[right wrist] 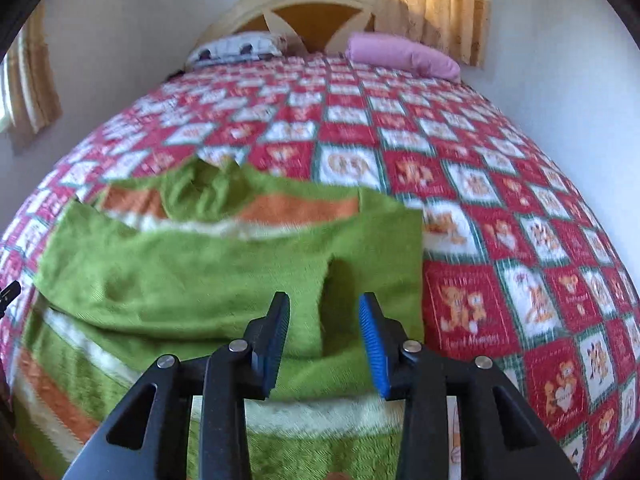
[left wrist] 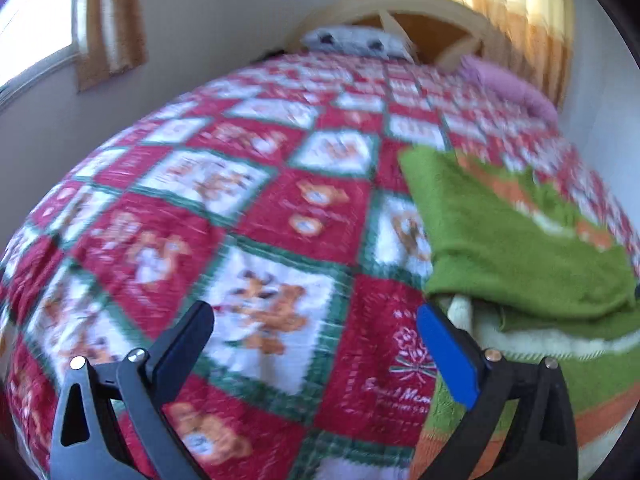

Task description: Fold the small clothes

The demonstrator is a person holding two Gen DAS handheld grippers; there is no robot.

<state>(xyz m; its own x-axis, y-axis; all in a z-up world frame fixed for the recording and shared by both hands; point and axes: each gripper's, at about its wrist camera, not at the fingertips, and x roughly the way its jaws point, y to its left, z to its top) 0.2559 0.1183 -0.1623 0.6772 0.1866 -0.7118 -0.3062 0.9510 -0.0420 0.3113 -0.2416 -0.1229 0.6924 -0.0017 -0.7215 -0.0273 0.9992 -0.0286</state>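
Observation:
A small green knit sweater point(right wrist: 192, 276) with orange and cream stripes lies on the bed, its sleeves folded across the body. In the left wrist view the sweater point(left wrist: 520, 248) lies to the right. My right gripper point(right wrist: 324, 304) hovers just above the sweater's near part, open, with nothing between its blue pads. My left gripper point(left wrist: 316, 316) stands wide open over the bare quilt to the left of the sweater, holding nothing.
The bed is covered by a red, white and green teddy-bear quilt point(right wrist: 480, 184). A patterned pillow point(right wrist: 240, 48) and a pink pillow point(right wrist: 400, 56) lie at the wooden headboard point(right wrist: 312, 4). Walls and curtains surround the bed.

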